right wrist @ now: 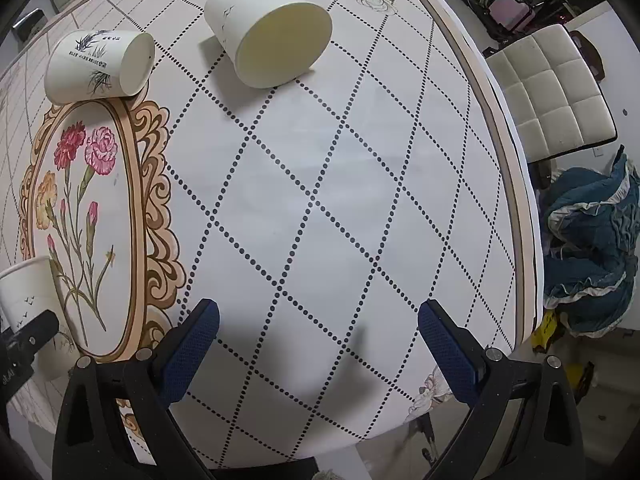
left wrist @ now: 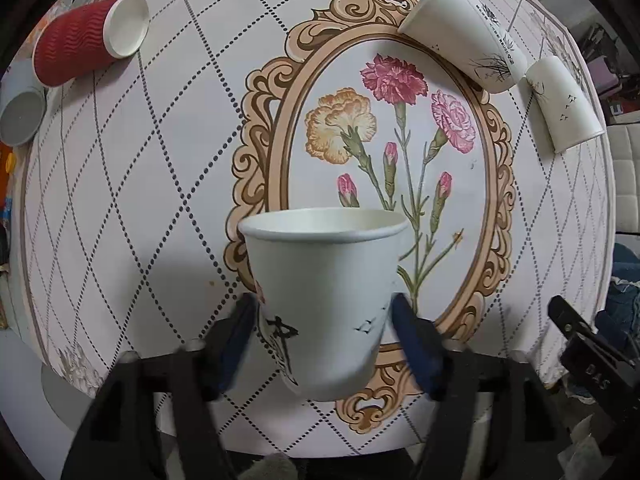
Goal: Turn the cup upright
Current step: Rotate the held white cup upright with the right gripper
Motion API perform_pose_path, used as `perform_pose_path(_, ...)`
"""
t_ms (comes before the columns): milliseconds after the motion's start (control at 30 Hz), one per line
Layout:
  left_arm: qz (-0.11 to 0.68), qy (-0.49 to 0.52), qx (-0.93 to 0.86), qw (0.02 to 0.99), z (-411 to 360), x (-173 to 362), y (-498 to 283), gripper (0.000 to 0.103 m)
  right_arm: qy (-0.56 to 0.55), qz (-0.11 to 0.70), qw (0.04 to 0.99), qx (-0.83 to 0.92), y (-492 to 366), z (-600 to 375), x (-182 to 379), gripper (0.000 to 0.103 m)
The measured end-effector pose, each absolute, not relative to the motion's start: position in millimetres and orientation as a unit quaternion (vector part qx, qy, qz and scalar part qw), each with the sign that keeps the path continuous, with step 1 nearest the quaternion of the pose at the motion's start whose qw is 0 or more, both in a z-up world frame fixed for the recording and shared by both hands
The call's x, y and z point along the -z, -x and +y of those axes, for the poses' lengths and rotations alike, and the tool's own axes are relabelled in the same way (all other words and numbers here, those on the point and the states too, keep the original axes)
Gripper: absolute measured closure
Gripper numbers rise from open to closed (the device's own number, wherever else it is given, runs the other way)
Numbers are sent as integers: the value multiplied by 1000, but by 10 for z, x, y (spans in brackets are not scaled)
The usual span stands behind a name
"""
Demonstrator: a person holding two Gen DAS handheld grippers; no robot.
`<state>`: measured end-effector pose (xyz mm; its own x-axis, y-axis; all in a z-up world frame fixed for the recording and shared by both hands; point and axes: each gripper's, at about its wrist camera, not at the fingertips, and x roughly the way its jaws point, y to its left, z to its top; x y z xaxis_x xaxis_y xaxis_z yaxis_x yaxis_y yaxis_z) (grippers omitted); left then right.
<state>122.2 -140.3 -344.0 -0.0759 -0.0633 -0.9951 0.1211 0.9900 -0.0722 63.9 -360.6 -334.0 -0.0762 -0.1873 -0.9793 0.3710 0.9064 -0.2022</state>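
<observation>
My left gripper (left wrist: 324,312) is shut on a white paper cup (left wrist: 324,280) with black brush print, held upright, mouth up, above the table near its front edge. The same cup shows at the left edge of the right wrist view (right wrist: 24,292). My right gripper (right wrist: 318,320) is open and empty over the white dotted tablecloth. Two white cups lie on their sides at the far side: one with grass print (left wrist: 464,32) (right wrist: 100,66), one plain with small birds (left wrist: 564,104) (right wrist: 272,32). A red ribbed cup (left wrist: 84,40) lies on its side at far left.
The round table (right wrist: 320,200) carries a cloth with a flower medallion (left wrist: 392,140). A grey cup (left wrist: 22,116) stands at the left edge. A white padded chair (right wrist: 548,92) and blue cloth (right wrist: 592,248) lie beyond the table's right edge.
</observation>
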Motion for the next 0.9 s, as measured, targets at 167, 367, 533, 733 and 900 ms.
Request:
perform_pose_path(167,721,-35,63,689,-1361,3414,-1272,4,-73,699,680,208,-613,-3615,3303,2)
perform_pose_path(367,714,-32,69,696,-1295,3278,-1329,4,-78,697,681,209,-575,-3610,3301,2)
perform_pose_path(533,692,-32,71,718,-1296,2975,-1317,4,-89,694,683,210,-553,-3644,3306,2)
perform_pose_path(733,641,-83,20,763,-909,2601,-1269,4,-106,692,684,203,-559,-3643,3301,2)
perform_pose_path(900,625,-109,-35,772,-377,2591,-1247,4,-108,690,693,178,-623,-3420,3231,2)
